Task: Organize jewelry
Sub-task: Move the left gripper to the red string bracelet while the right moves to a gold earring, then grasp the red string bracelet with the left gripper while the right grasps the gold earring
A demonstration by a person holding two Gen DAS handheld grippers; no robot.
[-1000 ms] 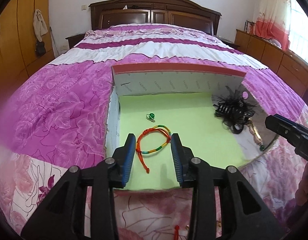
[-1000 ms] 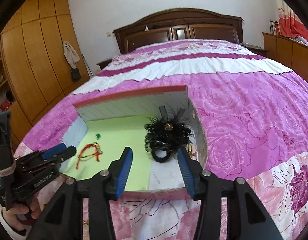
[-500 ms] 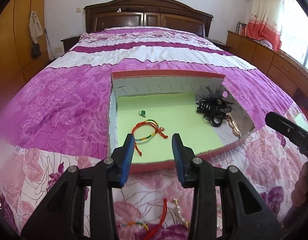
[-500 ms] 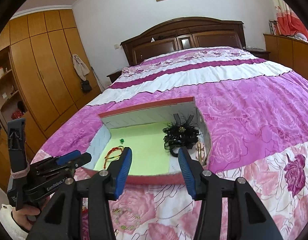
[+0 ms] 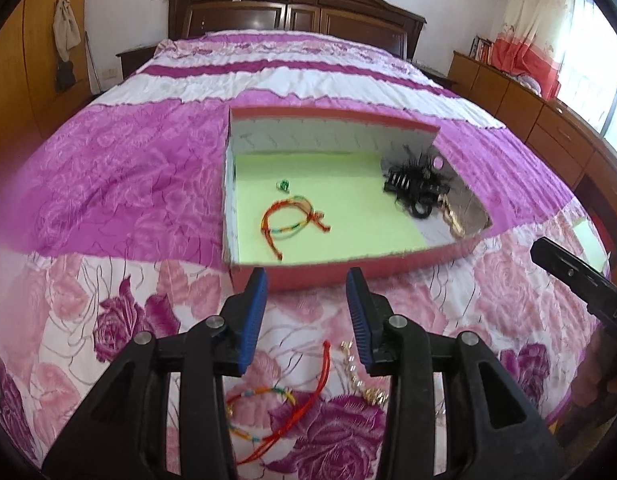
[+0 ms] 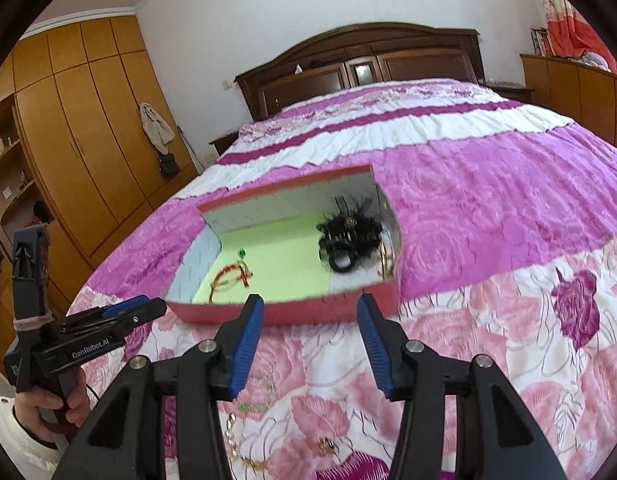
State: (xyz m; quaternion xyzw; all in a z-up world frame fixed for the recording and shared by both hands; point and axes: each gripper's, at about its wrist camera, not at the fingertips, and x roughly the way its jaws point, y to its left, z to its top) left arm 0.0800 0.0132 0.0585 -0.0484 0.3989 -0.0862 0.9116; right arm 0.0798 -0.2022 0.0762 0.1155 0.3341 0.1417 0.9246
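L gripper (image 5: pixel 306 312) & R gripper (image 6: pixel 310 328) both apart, nothing between; red box (image 5: pixel 348 270) ahead; bracelet (image 5: pixel 292 216) inside.

Bed (image 5: pixel 108 168), magenta and pink rose-print quilt. Directly on it: red shallow box (image 5: pixel 348 272), just ahead of both grippers' fingertips. Nearer than the box, beneath the left gripper's fingers: loose red cord bracelet (image 5: pixel 292 412); a gold chain (image 5: pixel 360 376) beside it, toward the right gripper.

Box (image 5: pixel 348 274) on bed (image 5: pixel 108 184), bracelet (image 5: pixel 292 220) inside, cords (image 5: pixel 284 396) before it
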